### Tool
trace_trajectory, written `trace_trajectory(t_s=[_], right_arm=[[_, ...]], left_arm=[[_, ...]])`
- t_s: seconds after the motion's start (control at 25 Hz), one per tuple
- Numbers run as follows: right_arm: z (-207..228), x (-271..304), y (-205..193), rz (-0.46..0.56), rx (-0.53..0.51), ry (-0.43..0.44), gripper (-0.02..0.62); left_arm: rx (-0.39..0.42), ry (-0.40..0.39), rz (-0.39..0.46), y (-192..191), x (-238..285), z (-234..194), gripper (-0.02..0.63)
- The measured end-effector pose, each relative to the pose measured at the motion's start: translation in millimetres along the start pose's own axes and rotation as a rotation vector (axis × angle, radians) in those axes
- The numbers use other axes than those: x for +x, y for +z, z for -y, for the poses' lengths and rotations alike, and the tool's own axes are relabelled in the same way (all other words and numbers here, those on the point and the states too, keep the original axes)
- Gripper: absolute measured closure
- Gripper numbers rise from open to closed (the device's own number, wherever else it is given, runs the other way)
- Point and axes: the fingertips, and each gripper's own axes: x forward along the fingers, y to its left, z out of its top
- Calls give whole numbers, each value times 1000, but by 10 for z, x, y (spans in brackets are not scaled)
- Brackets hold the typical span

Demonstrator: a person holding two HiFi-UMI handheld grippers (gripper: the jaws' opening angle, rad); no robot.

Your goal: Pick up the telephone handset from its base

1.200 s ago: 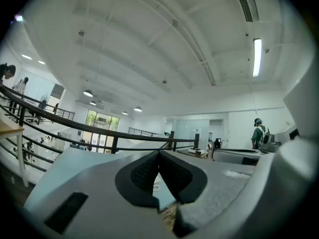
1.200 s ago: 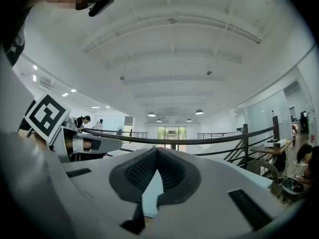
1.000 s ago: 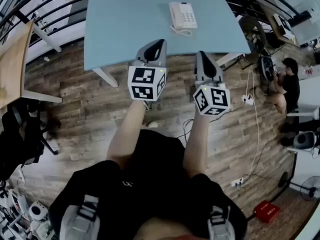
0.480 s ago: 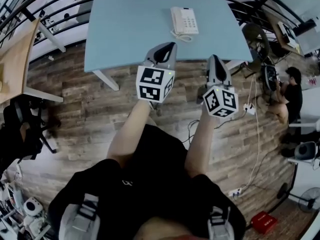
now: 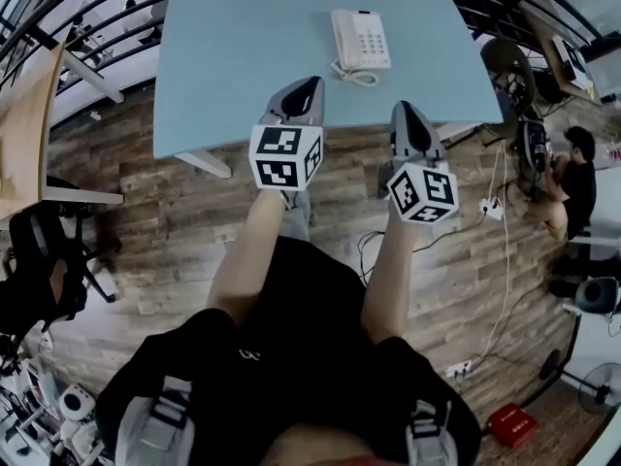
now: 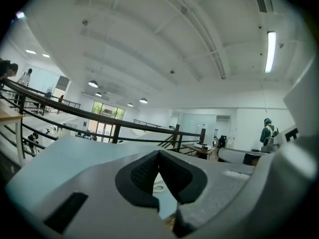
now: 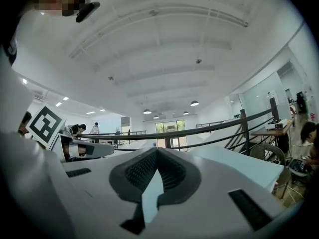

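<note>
Handset (image 5: 343, 35) cradled on base (image 5: 367, 39), toward table's (image 5: 233, 56) far edge, right of centre. Left gripper (image 5: 309, 85) and right gripper (image 5: 402, 110) over near edge, jaws together, empty. Best open right early, take handset mid-length, mind cord (image 5: 357, 74).

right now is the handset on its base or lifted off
On: the handset lies flat along the left side of the base, untouched.

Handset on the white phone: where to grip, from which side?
Probably its middle span, from above, jaws across its width: the handset lies lengthwise along the left side of the base, keypad to its right, coiled cord at the near end.
</note>
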Motion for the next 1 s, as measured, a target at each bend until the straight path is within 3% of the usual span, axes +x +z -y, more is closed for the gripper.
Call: trace_trajectory(t_s=[0.2, 0.44, 0.64, 1.0], right_arm=[[451, 652, -129, -43, 35, -27, 600], [775, 1658, -439, -135, 62, -26, 600], [900, 2412, -406, -168, 78, 20, 600], [1274, 2827, -755, -229, 146, -24, 600]], left_arm=[[-54, -34, -71, -173, 774, -201, 606], [-133, 12, -169, -325, 1701, -929, 606], [-213, 9, -196, -363, 2346, -1370, 606], [-287, -55, -318, -885, 2887, -1394, 606]])
